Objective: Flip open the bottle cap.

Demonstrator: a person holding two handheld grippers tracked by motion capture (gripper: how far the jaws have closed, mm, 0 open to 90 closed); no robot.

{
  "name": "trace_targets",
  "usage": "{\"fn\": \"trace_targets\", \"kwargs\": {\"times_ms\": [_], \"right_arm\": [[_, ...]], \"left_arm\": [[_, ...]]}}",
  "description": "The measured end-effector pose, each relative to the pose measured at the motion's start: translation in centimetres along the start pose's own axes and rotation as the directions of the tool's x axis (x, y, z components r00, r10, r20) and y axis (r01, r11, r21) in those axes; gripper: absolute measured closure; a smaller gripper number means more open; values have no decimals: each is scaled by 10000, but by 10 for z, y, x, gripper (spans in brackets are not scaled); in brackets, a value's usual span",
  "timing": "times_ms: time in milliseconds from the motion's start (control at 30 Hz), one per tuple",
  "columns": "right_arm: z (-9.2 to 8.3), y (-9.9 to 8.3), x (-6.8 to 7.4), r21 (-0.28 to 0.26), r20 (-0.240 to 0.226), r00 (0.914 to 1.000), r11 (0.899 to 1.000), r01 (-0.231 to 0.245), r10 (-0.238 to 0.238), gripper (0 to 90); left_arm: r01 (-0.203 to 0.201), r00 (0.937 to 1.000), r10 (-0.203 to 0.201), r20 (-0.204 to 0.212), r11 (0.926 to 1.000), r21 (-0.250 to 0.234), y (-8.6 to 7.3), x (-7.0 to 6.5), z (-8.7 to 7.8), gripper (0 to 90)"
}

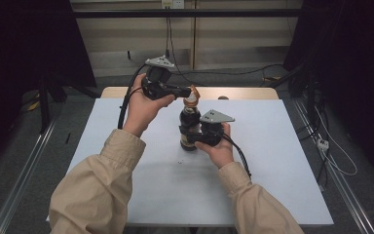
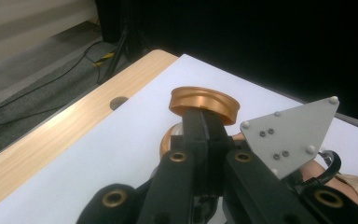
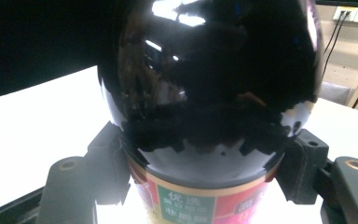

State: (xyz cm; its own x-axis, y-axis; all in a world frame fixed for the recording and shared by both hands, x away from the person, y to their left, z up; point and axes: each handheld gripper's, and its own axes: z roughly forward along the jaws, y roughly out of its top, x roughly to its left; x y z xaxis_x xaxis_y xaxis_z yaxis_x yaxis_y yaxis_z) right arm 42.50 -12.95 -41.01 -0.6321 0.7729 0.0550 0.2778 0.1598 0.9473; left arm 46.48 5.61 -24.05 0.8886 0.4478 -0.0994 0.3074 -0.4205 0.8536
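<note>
I see dark bottle (image 1: pixel 189 131) upright mid-desk, slightly toward far edge. My right gripper (image 1: pixel 191 138) has fingers (image 3: pixel 109 163) clamped on bottle body, just above label. My left gripper (image 1: pixel 187 91) has fingers (image 2: pixel 205 135) pinched narrow on rim of gold cap (image 2: pixel 204 103), cap above bottle neck, tilted; cannot tell if it touches neck. Desk (image 1: pixel 272 161) white, bare room left, right and near side. Wooden strip (image 2: pixel 65 135) runs along far edge.

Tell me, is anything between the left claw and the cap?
No. The left claw is already shut on the rim of the gold cap above the bottle, which the right claw clamps.
</note>
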Motion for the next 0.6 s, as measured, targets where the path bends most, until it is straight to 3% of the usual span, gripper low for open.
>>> {"fn": "trace_targets", "kwargs": {"times_ms": [600], "right_arm": [[0, 0, 0, 40, -9, 10000, 10000, 32, -32, 310]], "left_arm": [[43, 9999, -41, 117, 9998, -169, 5, -1, 2, 900]]}}
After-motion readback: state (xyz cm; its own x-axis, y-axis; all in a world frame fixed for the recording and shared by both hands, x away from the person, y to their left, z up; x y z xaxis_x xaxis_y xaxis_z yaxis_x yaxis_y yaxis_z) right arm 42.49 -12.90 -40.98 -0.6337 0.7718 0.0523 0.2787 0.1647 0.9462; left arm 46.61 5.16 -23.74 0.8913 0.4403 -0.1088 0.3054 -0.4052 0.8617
